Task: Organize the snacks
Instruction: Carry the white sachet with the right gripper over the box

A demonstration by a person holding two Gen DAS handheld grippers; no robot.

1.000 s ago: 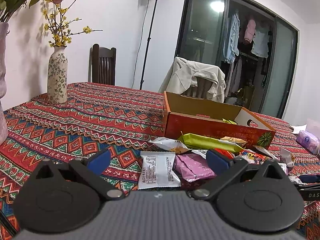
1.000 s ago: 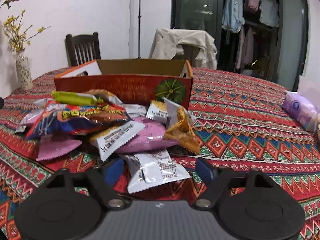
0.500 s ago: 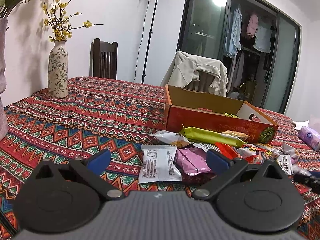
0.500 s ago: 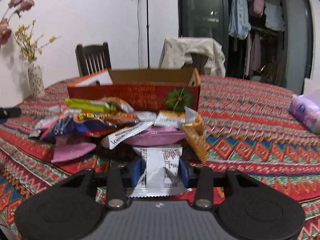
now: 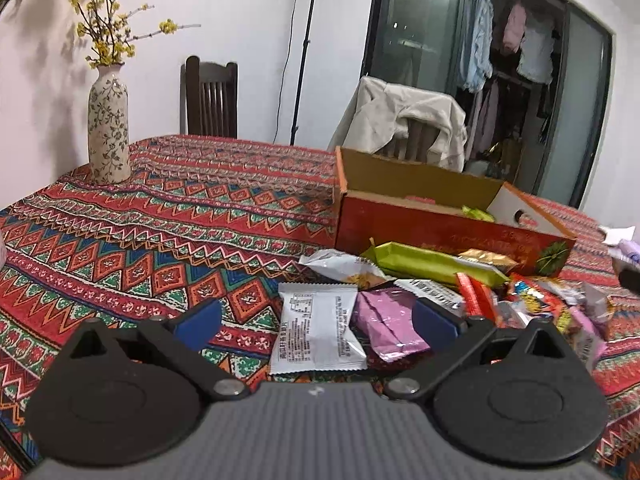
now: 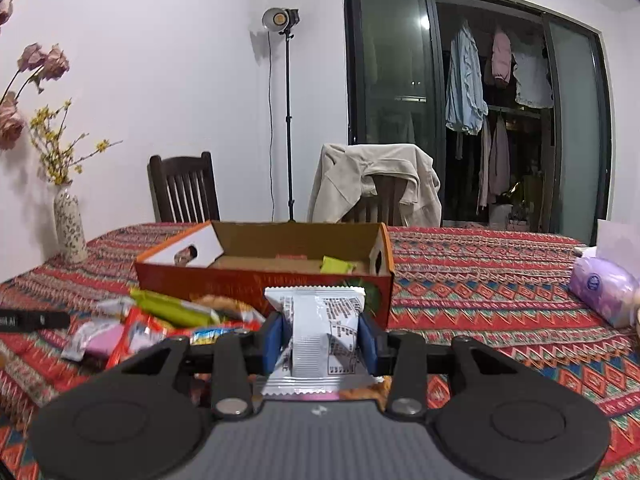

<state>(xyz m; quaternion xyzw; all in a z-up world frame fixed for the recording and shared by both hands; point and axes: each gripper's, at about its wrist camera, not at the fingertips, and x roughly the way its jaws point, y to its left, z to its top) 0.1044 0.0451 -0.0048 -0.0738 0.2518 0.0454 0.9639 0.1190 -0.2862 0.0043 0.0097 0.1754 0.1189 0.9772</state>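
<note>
My right gripper (image 6: 322, 340) is shut on a white snack packet (image 6: 320, 332), held up above the table just short of the open red cardboard box (image 6: 260, 280). A green packet (image 6: 336, 266) lies inside that box. A heap of snacks (image 6: 160, 320) spreads in front of the box. In the left wrist view my left gripper (image 5: 316, 324) stands open low over the table, with a second white packet (image 5: 316, 334) and a pink packet (image 5: 386, 328) lying between its blue pads (image 5: 198, 324). A long green packet (image 5: 432, 266) rests against the red box (image 5: 440, 232).
A patterned red cloth covers the table (image 5: 160, 232). A flowered vase (image 5: 108, 132) stands at the far left. A purple tissue pack (image 6: 604, 292) lies on the right. Two chairs (image 6: 184, 188) stand behind the table, one draped with a pale jacket (image 6: 372, 180).
My right gripper closed on the white packet and lifted it off the table toward the box. My left gripper crept closer to the other white packet, staying open.
</note>
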